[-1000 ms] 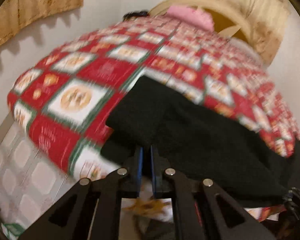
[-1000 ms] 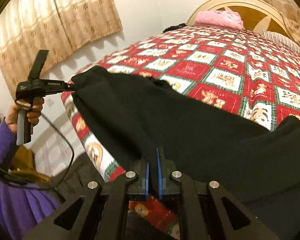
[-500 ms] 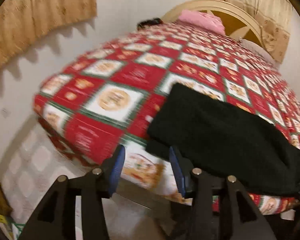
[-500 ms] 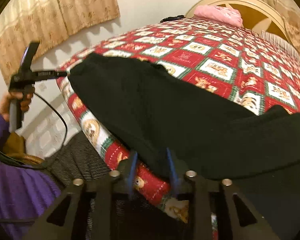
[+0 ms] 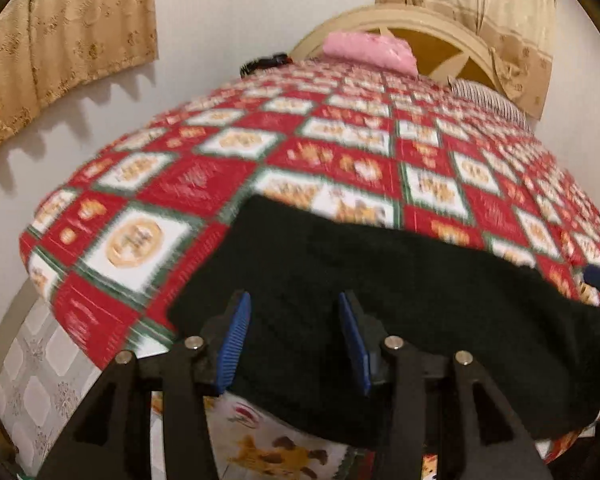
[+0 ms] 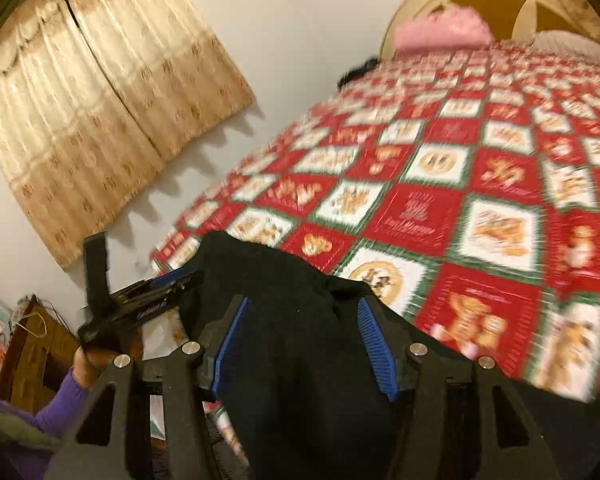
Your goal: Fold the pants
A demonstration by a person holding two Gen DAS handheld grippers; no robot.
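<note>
Both tongs gape wide, holding nothing: left gripper [image 5: 292, 336] and right gripper [image 6: 306, 344] hover at 6 o'clock over the black pants [image 5: 380, 292], which lie along the near edge of the bed [image 5: 204, 184]. Part overhangs; its weight may drag the cloth off, undoing the fold.

No text can be read in either view. A red square of the quilt [image 6: 414, 216], right of centre in the right wrist view, carries pale lettering under a small emblem, blurred past reading. The left gripper [image 6: 168, 286], at the lower left of that view, bears a pale printed mark on its side, also illegible. Red squares at the left of the left wrist view show similar blurred marks.
</note>
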